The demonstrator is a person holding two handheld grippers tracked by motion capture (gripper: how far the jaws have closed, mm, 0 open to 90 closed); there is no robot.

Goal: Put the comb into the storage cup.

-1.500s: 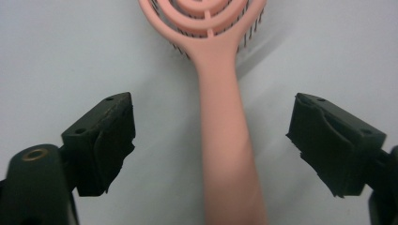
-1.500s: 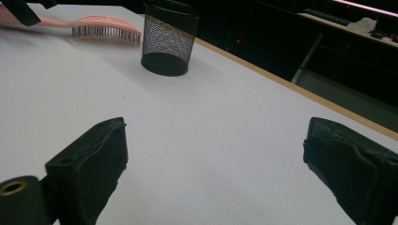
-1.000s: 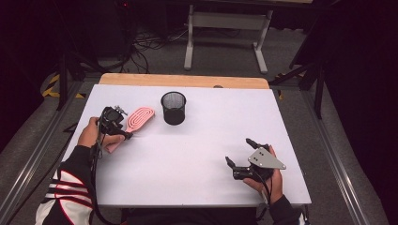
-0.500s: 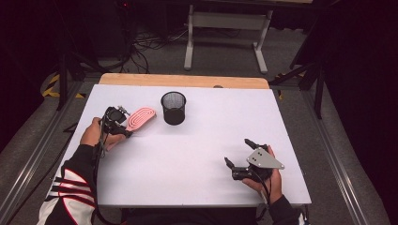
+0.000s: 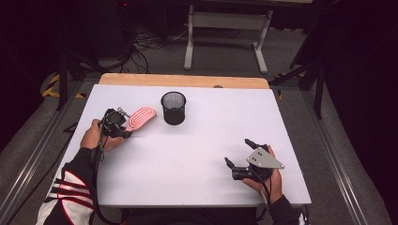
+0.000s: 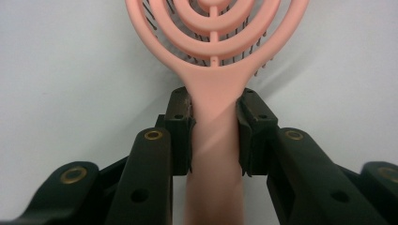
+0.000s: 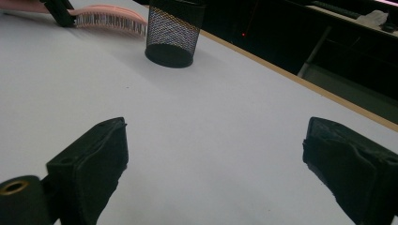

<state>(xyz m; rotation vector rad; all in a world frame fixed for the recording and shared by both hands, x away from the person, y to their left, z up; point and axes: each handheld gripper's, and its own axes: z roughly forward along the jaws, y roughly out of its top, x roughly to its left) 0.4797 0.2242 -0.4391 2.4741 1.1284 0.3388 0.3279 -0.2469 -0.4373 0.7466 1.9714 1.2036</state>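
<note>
Starting with the high view: left gripper (image 5: pixel 123 127) sits at the table's (image 5: pixel 197 187) far-left area, clamped on the handle of the pink hairbrush (image 5: pixel 141 117). Brush head runs off to the right and farther away from the gripper, lying flat, just left of the black mesh cup (image 5: pixel 173 108) without touching it. Right gripper (image 5: pixel 238 159) rests near-right, well apart from the brush, jaws spread with nothing between them.

Left gripper view: both pads press on the brush handle (image 6: pixel 216 136), one on each side; jaws have just been closing onto it. Ringed brush head sits straight ahead beyond the fingertips, over the white tabletop.

Right gripper view: jaws stand wide over bare table. Mesh cup (image 7: pixel 172 33) far ahead; hairbrush (image 7: pixel 110 19) at its left, bristles down, the other gripper's jaw at its handle end.
</note>
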